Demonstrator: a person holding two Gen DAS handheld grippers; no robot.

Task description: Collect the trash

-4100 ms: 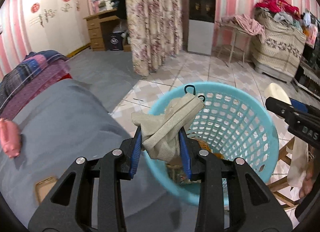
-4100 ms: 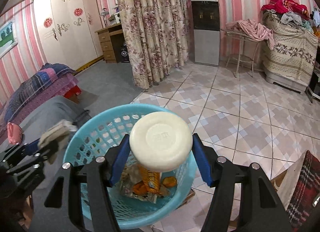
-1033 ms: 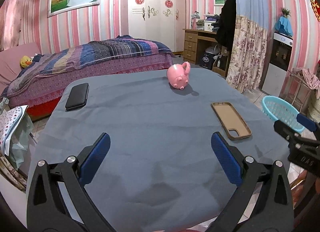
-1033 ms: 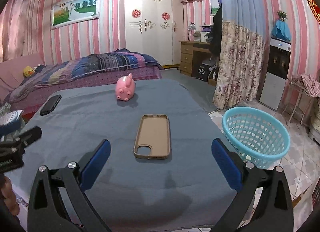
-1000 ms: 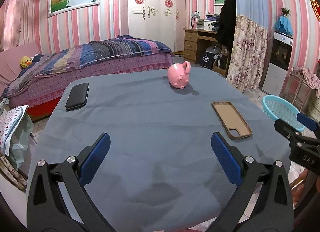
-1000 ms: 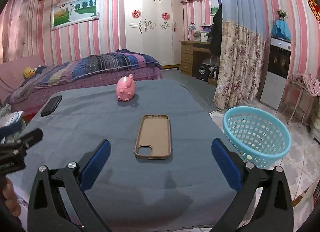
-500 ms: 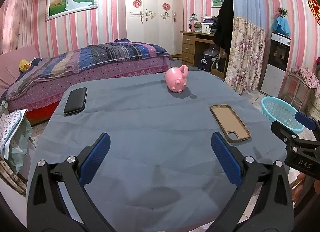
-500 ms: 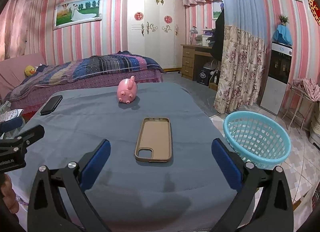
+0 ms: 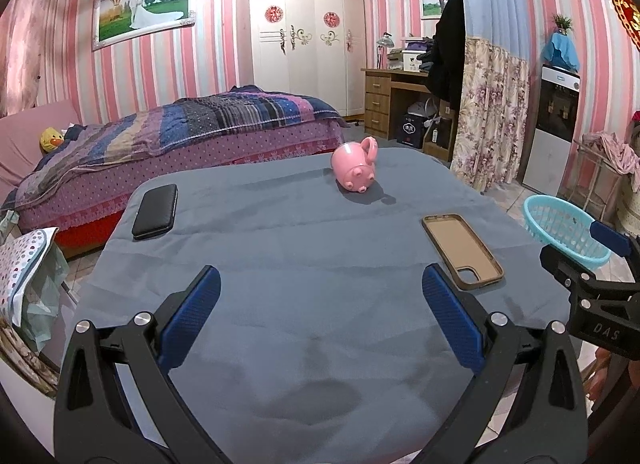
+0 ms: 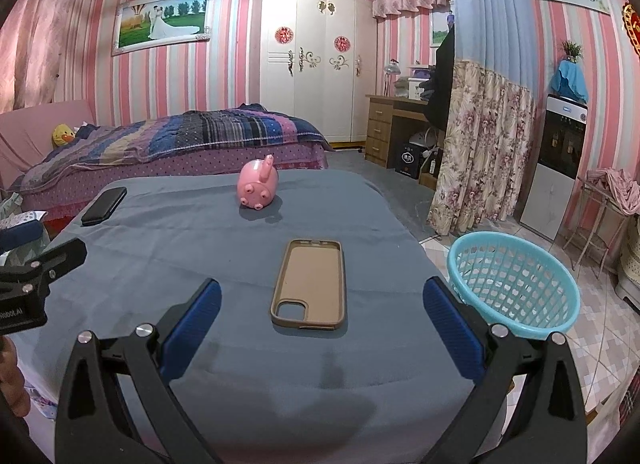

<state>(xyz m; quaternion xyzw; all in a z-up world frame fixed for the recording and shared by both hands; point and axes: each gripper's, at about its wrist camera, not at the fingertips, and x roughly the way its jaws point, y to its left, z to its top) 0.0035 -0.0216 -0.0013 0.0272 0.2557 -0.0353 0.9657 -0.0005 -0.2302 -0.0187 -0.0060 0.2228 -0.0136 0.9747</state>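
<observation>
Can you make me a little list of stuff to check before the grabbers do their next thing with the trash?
1. Left gripper open with nothing in it: ok, jaws wide apart over bare cloth.
2. Right gripper open with nothing in it: ok, jaws wide apart.
3. Blue basket within sight: ok, it stands on the floor just off the table's right edge.
4. Trash left on the table: cannot tell; only a phone case, a pink piggy bank and a black phone lie there, and none looks like trash.
5. Grippers clear of each other: ok, they are side by side and apart.
</observation>
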